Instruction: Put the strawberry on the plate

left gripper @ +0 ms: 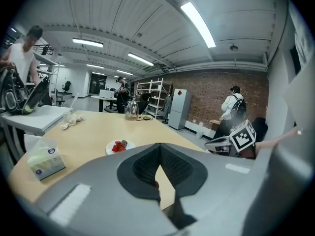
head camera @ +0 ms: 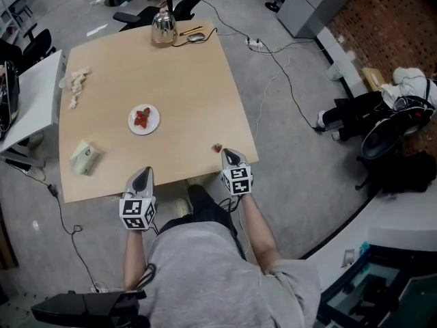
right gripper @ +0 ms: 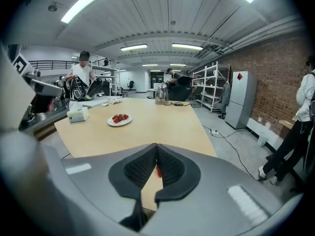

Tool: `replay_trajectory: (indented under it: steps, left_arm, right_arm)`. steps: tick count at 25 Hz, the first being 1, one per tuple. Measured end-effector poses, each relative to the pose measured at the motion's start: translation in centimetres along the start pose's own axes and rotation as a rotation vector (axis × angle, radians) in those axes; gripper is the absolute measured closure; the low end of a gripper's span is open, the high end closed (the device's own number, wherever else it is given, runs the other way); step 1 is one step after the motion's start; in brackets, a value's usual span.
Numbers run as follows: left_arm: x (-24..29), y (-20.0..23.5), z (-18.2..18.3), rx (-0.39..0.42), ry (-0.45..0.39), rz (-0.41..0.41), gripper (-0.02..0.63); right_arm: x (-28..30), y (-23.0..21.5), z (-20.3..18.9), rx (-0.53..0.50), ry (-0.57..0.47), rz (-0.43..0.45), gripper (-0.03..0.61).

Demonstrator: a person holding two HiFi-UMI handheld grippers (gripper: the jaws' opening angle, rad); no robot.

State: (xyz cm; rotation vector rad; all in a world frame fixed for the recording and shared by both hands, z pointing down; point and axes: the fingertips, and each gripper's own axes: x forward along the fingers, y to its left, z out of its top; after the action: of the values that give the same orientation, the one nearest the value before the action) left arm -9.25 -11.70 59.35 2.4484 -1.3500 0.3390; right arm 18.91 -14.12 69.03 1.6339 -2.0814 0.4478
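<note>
Strawberry (head camera: 217, 147) lies on the worktop (head camera: 184, 87), well apart from the plate (head camera: 132, 126); right hand-held gripper (head camera: 229, 154), near it, and left hand-held gripper (head camera: 144, 174) are both closed, empty; pickup remains

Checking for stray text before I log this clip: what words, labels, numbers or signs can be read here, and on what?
No text is legible.
On the tissue pack: small blue print, too blurred to read.
On the fridge: a red sticker, too small to read.
On the cubes of the left gripper and right gripper: black-and-white square markers, no words.
</note>
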Motion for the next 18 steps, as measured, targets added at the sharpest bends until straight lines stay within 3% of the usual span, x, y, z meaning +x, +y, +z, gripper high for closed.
replay_trajectory:
  steps: [6, 18]
  left_arm:
    - [0.7, 1.6, 0.6, -0.015, 0.005, 0.061, 0.594]
    - [2.0, 3.7, 0.7, -0.042, 0.038, 0.136, 0.594]
  right_arm:
    - [3.2, -0.7, -2.2, -0.021, 0.094, 0.027, 0.551]
    - [7.4, -0.9, -6.2, 0.029, 0.256, 0.113, 0.428]
